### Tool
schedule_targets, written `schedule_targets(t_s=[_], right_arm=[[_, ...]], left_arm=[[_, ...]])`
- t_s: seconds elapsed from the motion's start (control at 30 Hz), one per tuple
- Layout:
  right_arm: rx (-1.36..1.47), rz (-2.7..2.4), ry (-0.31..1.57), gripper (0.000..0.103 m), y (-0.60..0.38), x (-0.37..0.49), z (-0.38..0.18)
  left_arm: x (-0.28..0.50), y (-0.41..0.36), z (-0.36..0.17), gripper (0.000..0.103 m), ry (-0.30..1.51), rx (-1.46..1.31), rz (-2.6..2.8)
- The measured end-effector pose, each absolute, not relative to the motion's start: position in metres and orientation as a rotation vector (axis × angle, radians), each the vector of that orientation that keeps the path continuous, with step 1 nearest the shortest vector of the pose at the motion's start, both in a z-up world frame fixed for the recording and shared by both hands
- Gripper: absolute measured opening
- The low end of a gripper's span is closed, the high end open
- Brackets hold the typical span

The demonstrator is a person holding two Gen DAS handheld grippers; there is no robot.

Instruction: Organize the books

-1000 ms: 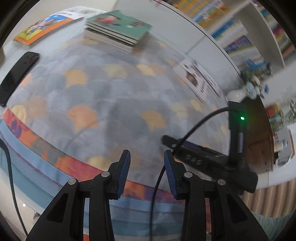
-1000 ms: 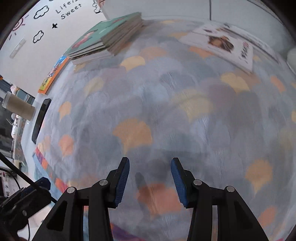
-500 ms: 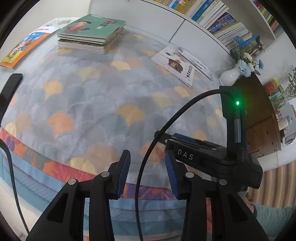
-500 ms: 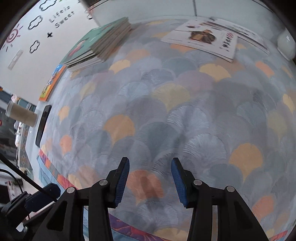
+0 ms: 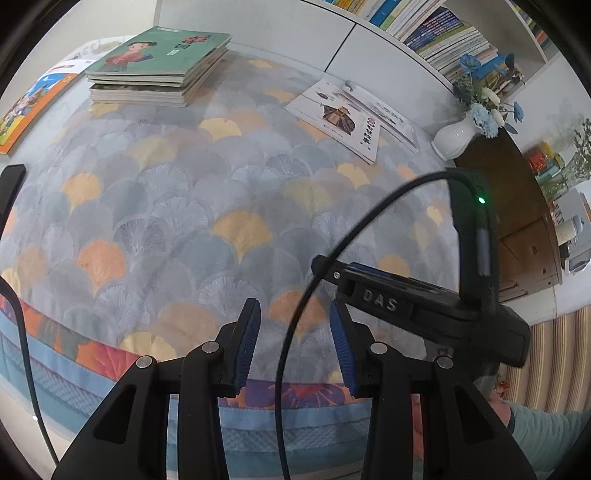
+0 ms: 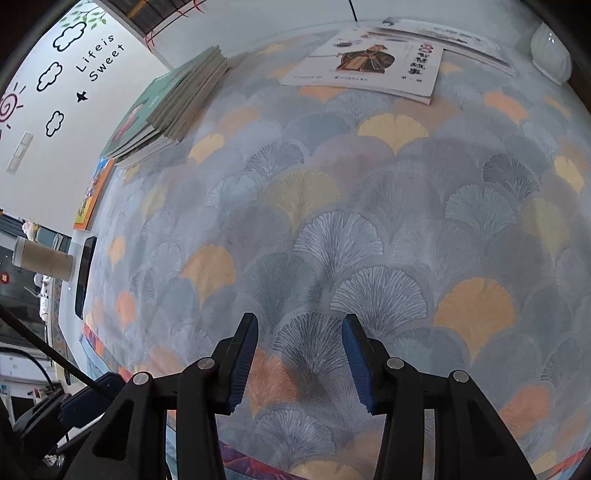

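Note:
A stack of books [image 5: 159, 66] [image 6: 173, 103] topped by a green cover lies at the far left of the patterned tablecloth [image 5: 184, 206] [image 6: 369, 221]. A white book with a dark figure [image 5: 340, 118] [image 6: 365, 62] lies at the far right, overlapping another white book [image 5: 388, 114] [image 6: 454, 40]. An orange picture book [image 5: 26, 110] [image 6: 92, 192] rests at the far left edge. My left gripper [image 5: 293, 317] hovers open over the near edge, nothing between its blue pads. My right gripper [image 6: 299, 332] is open too, empty, over the near cloth; its body [image 5: 417, 306] shows in the left wrist view.
A white vase of blue flowers [image 5: 454, 140] [image 6: 550, 48] stands at the far right corner. A black phone [image 5: 9, 188] [image 6: 85, 277] lies at the left edge, a tan cup [image 6: 42, 258] beyond it. Bookshelves [image 5: 436, 33] line the back wall. A brown cabinet [image 5: 517, 221] stands right.
Both views have rolled and shifted, so the book stack and the white books now sit more squarely in the frame. Both grippers stay open and empty.

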State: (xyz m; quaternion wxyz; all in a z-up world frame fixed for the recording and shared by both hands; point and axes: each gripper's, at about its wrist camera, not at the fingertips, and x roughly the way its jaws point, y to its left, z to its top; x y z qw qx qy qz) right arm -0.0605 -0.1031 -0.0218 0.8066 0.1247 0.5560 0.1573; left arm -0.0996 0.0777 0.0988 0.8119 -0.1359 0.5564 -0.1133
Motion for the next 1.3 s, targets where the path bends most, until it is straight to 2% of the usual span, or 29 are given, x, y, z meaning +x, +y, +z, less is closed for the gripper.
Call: schedule_targets(t_s=[0.3, 0.37, 0.43, 0.53, 0.6, 0.67, 0.77, 0.9, 0.97, 1.03, 1.1, 1.17, 1.23, 1.3], right_arm=[[0.253, 0.222, 1.110, 0.045, -0.139, -0.043, -0.008], [0.266, 0.180, 1.100, 0.045, -0.154, -0.031, -0.006], [0.305, 0.142, 1.088, 0.046, -0.175, -0.015, -0.004], [0.361, 0.097, 1.087, 0.047, -0.202, 0.013, -0.006], [0.386, 0.076, 1.083, 0.047, -0.214, 0.034, -0.006], [0.379, 0.048, 1.047, 0.047, -0.228, 0.054, -0.001], [0.404, -0.031, 1.023, 0.047, -0.263, 0.084, 0.000], [0.396, 0.007, 0.978, 0.047, -0.279, 0.119, 0.004], [0.384, 0.042, 0.981, 0.047, -0.267, 0.134, -0.001], [0.409, 0.041, 0.995, 0.045, -0.258, 0.148, -0.014], [0.414, 0.004, 0.976, 0.044, -0.254, 0.158, -0.021], [0.421, 0.043, 0.980, 0.043, -0.245, 0.161, -0.022], [0.388, 0.082, 0.985, 0.047, -0.231, 0.162, -0.019], [0.321, 0.076, 0.997, 0.047, -0.225, 0.160, -0.018]], left_arm=[[-0.039, 0.072, 0.103, 0.041, 1.202, -0.239, -0.336], [-0.010, 0.063, 0.106, 0.047, 1.201, -0.228, -0.382], [0.017, 0.056, 0.108, 0.058, 1.206, -0.213, -0.419], [0.060, 0.047, 0.115, 0.065, 1.169, -0.195, -0.456], [0.085, 0.043, 0.116, 0.066, 1.172, -0.209, -0.552], [0.107, 0.043, 0.107, 0.065, 1.286, -0.320, -0.785], [0.128, 0.066, 0.107, 0.066, 1.258, -0.480, -0.929], [0.194, 0.075, 0.081, 0.064, 1.223, -0.465, -0.637], [0.225, 0.066, 0.055, 0.056, 1.200, -0.388, -0.432], [0.246, 0.051, 0.027, 0.035, 1.247, -0.289, -0.282], [0.246, 0.039, 0.028, 0.036, 1.204, -0.293, -0.331], [0.242, 0.024, 0.024, 0.038, 1.269, -0.372, -0.459], [0.229, 0.007, 0.024, 0.038, 1.266, -0.277, -0.462], [0.208, 0.009, 0.029, 0.038, 1.273, -0.299, -0.456]])
